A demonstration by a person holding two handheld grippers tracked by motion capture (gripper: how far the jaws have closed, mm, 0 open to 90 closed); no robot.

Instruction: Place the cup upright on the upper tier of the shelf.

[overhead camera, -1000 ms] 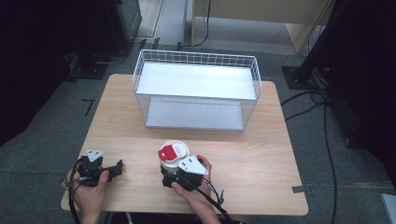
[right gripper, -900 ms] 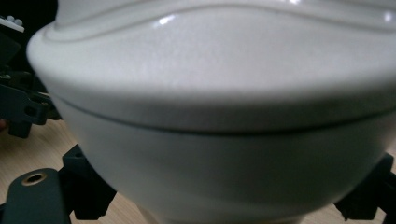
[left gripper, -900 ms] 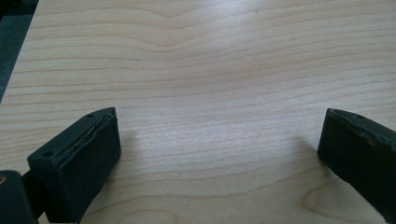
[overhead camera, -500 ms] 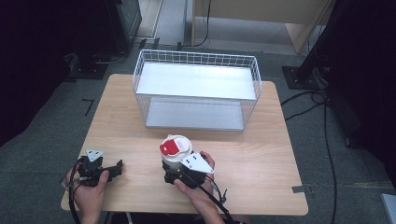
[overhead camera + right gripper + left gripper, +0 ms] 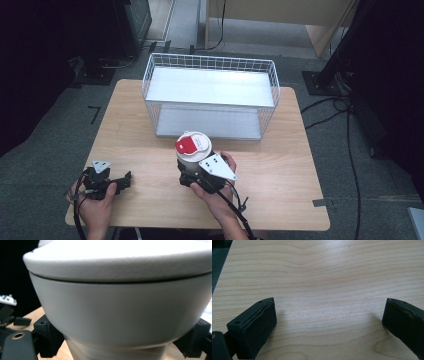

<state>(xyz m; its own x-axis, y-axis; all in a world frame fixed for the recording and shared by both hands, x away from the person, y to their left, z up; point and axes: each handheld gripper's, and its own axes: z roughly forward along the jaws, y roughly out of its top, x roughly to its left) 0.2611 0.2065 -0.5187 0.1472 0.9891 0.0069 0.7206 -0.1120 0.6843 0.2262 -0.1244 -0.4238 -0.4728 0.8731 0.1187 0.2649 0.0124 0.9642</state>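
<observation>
High view: one wooden table [image 5: 280,165], one white wire basket [image 5: 210,102] holding nothing, one white container [image 5: 193,150] with red-tabbed lid, upright, clamped by right gripper [image 5: 200,172]. Left gripper [image 5: 117,182] spread wide, empty.

High view overhead; claw views close, sharing table [image 5: 280,165] wood.

White red-lidded container [image 5: 193,151] (upright, gripper-held)

You have a wooden table [image 5: 280,165] on grey carpet [image 5: 45,150]. A white wire basket [image 5: 210,75] stands at its far side. Black cables [image 5: 345,125] trail on the floor to the right.
</observation>
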